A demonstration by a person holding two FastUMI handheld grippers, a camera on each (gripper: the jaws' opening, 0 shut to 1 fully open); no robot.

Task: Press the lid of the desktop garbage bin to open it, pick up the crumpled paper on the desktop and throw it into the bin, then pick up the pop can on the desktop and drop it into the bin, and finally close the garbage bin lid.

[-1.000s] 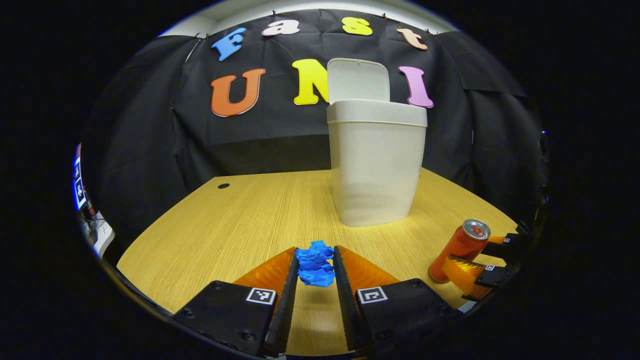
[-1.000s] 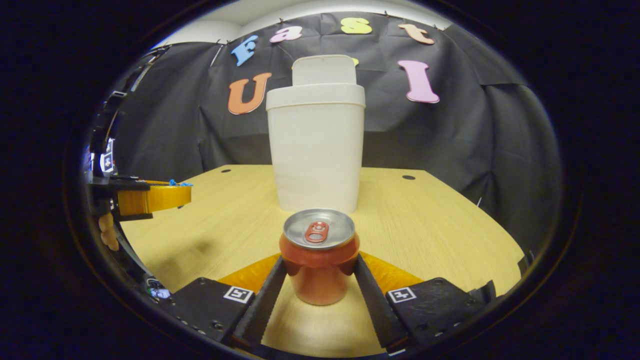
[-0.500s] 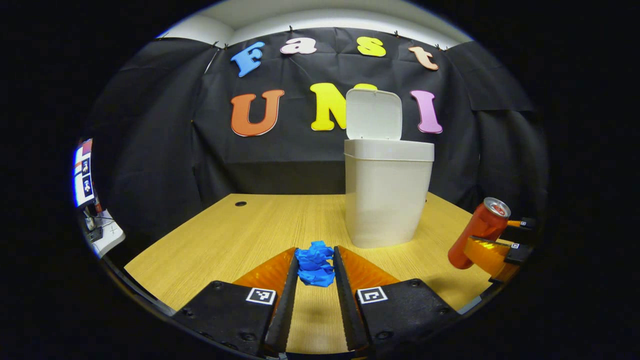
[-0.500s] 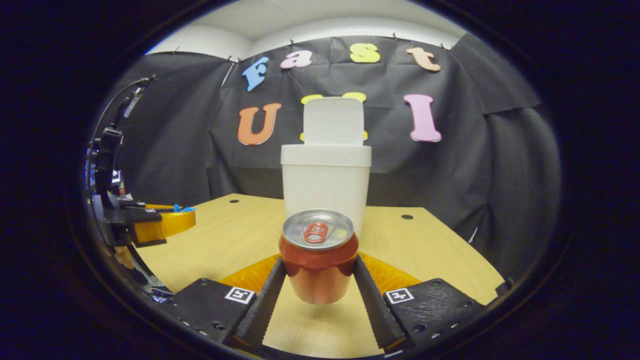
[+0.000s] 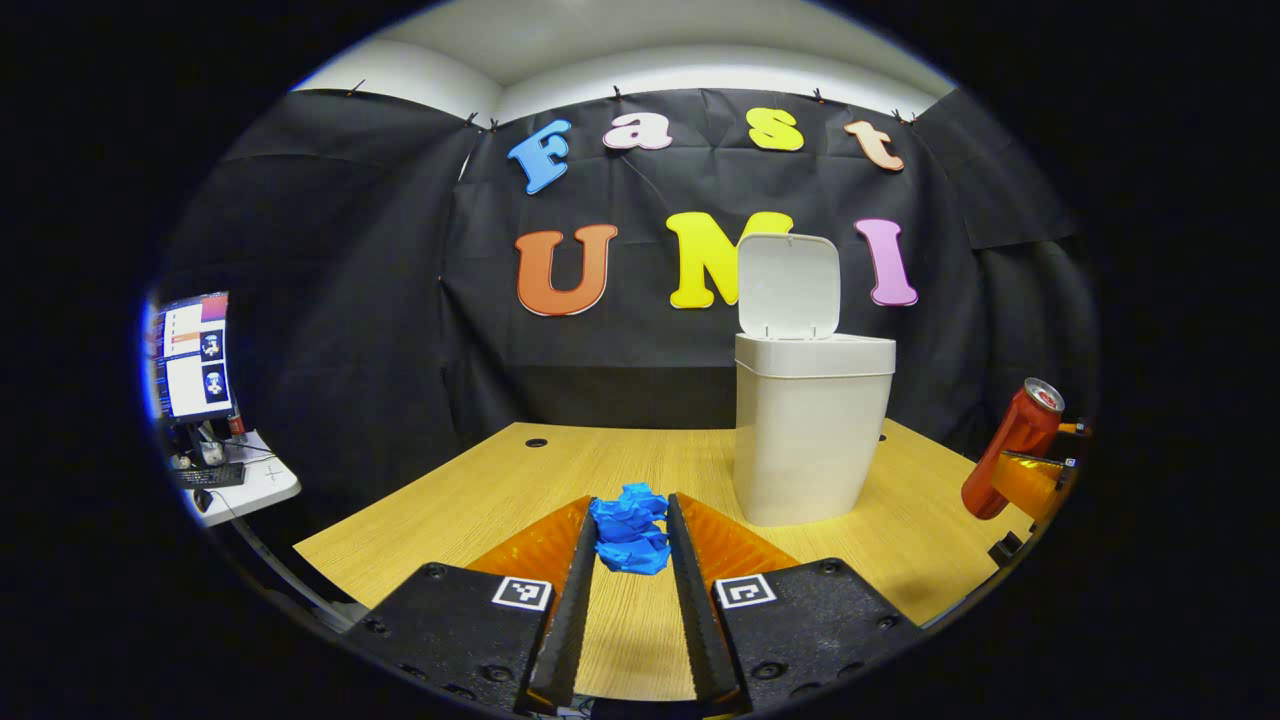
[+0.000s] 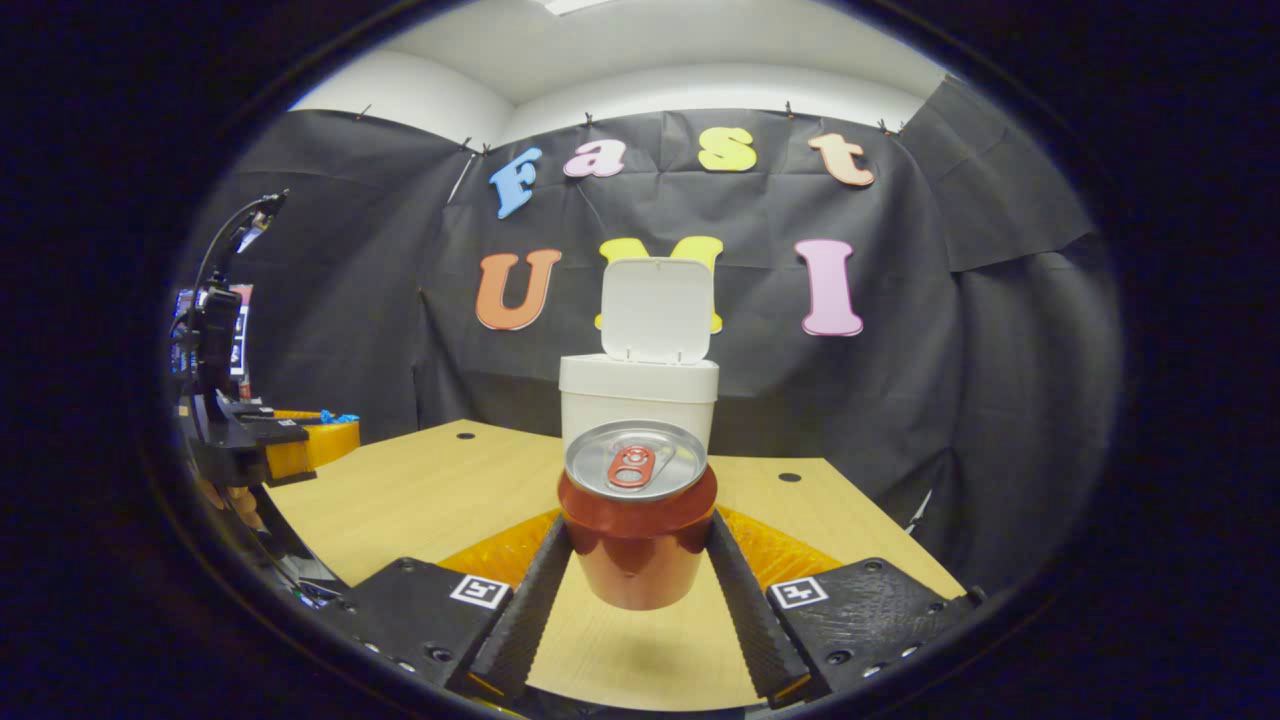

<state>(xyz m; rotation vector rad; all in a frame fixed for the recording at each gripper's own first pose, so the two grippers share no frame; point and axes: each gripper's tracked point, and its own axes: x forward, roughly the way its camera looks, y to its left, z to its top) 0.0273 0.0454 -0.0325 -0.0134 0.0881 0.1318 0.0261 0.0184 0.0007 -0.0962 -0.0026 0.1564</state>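
The white garbage bin (image 5: 812,440) stands on the wooden desk (image 5: 480,500) with its lid (image 5: 788,286) flipped upright. In the left gripper view, my left gripper (image 5: 630,545) is shut on the blue crumpled paper (image 5: 630,528), held above the desk. In the right gripper view, my right gripper (image 6: 638,545) is shut on the red pop can (image 6: 637,525), lifted off the desk, with the bin (image 6: 638,398) straight behind it and its lid (image 6: 657,310) up. The can (image 5: 1010,448) and right gripper also appear at the far right of the left gripper view. The left gripper (image 6: 300,440) with the paper shows at the left of the right gripper view.
A side table with a monitor (image 5: 190,355) and keyboard stands beyond the desk's left edge. Cable holes (image 6: 789,477) mark the desk near its back. The black cloth wall closes off the rear.
Both grippers have risen and drawn back from the bin, carrying the paper and the can; the bin looks smaller and lower in both views.
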